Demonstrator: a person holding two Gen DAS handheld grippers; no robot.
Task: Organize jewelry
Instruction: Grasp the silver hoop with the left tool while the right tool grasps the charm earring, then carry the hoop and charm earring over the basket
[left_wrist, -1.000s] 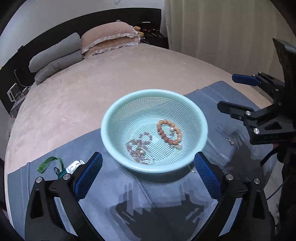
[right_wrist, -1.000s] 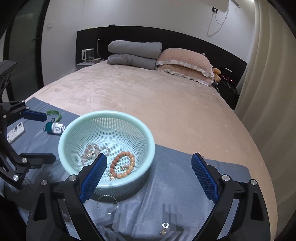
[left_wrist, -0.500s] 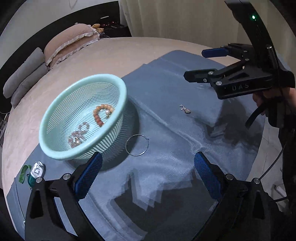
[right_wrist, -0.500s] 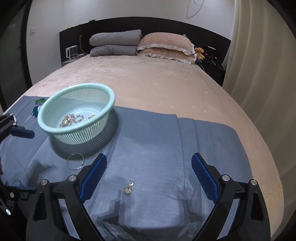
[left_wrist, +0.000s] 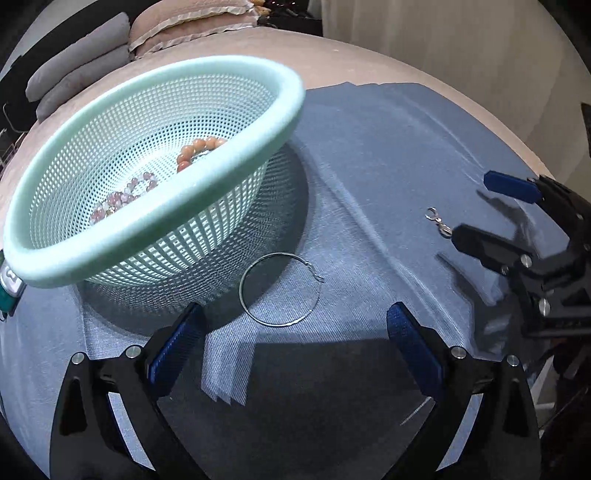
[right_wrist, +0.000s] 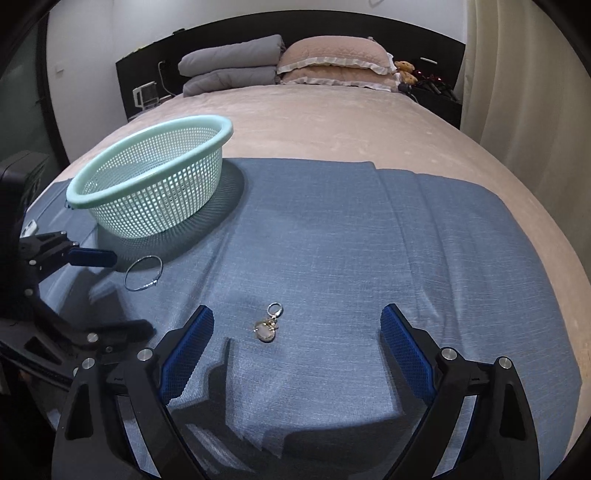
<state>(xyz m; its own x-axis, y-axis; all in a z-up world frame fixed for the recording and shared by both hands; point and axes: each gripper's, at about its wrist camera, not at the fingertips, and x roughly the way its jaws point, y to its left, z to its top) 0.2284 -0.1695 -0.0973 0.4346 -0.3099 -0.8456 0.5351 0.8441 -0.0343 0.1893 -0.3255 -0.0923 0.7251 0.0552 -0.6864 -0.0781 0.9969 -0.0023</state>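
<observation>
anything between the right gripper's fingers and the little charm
Nothing: bare blue cloth between the open right gripper and the charm, seen in the right wrist view.

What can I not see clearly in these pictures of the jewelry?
- Orange bead bracelet, left wrist view: partly hidden by the basket rim.
- Basket contents, right wrist view: hidden behind its wall.
- Pendant, left wrist view: too small for detail.
- Green-white object, left wrist view: cut off by the basket.

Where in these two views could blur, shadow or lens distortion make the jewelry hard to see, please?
Left wrist view: the right claw is motion-smeared beside the small charm; the basket shades part of the hoop, and the fisheye bulges its rim. Right wrist view: sharp, and the charm lies evenly lit between the claw's shadows; the bed's edges curve.
</observation>
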